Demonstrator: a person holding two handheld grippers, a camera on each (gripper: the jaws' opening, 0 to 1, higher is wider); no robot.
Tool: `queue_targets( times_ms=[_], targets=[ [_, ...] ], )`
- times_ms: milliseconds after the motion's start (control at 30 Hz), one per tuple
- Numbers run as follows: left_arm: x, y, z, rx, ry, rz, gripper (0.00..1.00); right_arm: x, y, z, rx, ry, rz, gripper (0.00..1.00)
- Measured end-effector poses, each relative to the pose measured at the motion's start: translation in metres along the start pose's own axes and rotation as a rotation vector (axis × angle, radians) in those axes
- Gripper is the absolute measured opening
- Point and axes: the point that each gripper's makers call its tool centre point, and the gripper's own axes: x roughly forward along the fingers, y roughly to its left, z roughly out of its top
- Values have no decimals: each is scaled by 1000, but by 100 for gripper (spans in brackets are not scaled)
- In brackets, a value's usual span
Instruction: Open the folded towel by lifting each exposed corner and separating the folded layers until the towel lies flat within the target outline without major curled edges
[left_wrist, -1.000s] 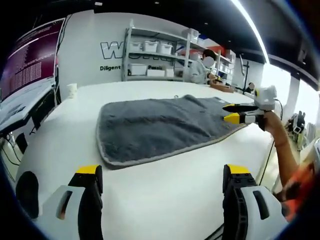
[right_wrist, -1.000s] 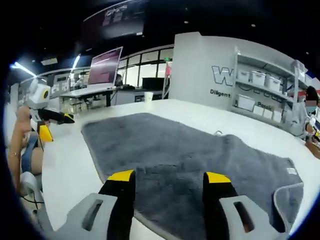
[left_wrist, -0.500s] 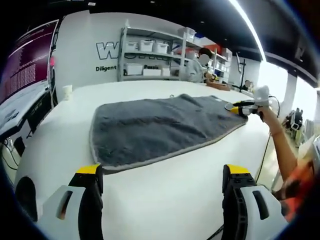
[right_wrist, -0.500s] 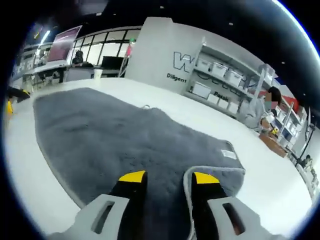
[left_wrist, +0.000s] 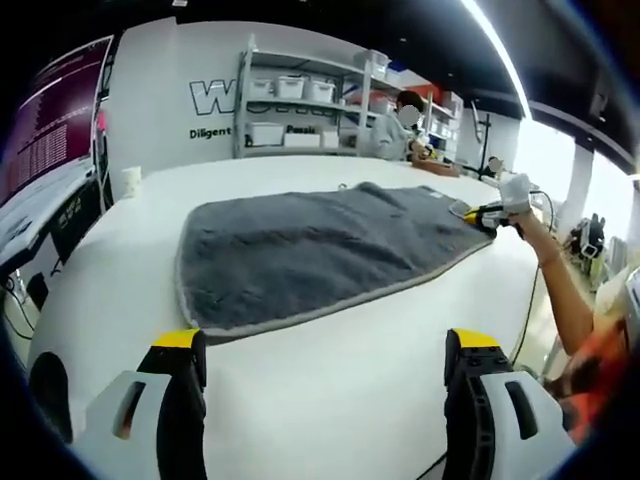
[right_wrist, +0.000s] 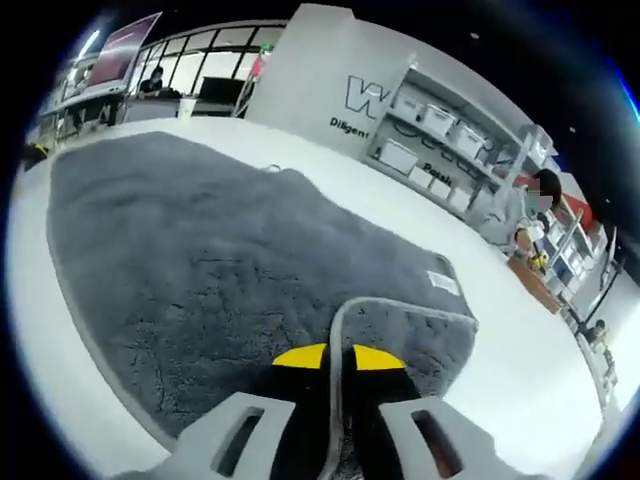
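Observation:
A grey towel (left_wrist: 310, 250) lies spread on the white table (left_wrist: 330, 390). In the left gripper view my left gripper (left_wrist: 325, 345) hovers over bare table in front of the towel's near edge, open wide with nothing between its jaws. My right gripper (left_wrist: 487, 214), held by a person's hand, sits at the towel's far right corner. In the right gripper view the towel (right_wrist: 200, 240) has a folded-over corner flap (right_wrist: 420, 325) with a pale hem and a white label (right_wrist: 442, 283). The right gripper (right_wrist: 338, 357) is shut on the flap's hemmed edge.
A paper cup (left_wrist: 131, 181) stands on the table's far left. Behind the table are metal shelves (left_wrist: 300, 110) with white bins, and a person sits at the back. A screen (left_wrist: 50, 130) hangs on the left. The table's right edge runs past the person's arm (left_wrist: 560, 300).
My right gripper has moved along the towel to the folded corner and gone from open to shut on the flap's edge. The left gripper has stayed open in place.

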Motion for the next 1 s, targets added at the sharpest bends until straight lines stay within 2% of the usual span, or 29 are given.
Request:
queue_targets(
  times_ms=[200,333,433,567,600,667,733,1000],
  targets=[
    [-2,2,1,-4,-5,5,97,-2,-4,-1,7,-4,-14,0],
    [-2,3,1,-6,-7,6,97,-12,-15,4,47,-47,-56,0],
    [-2,3,1,-5,-5,5,97,-21,-26,8,118,-103,-91,0],
    [-2,3,1,-4,-6,3,97,-42,-51,5,213,-163,-182,0],
    [-2,3,2,-3,-6,2,97,-52,-61,1,260,-186,-219,0],
    [-2,3,2,-2,-6,1,97,-59,-69,-3,304,-205,-244,0],
    [-2,2,3,-1,-6,0,97,-72,-81,-16,401,-235,-284,0],
    [-1,-3,3,5,-1,-8,97,-91,-91,-44,605,-285,-347,0]
  ],
)
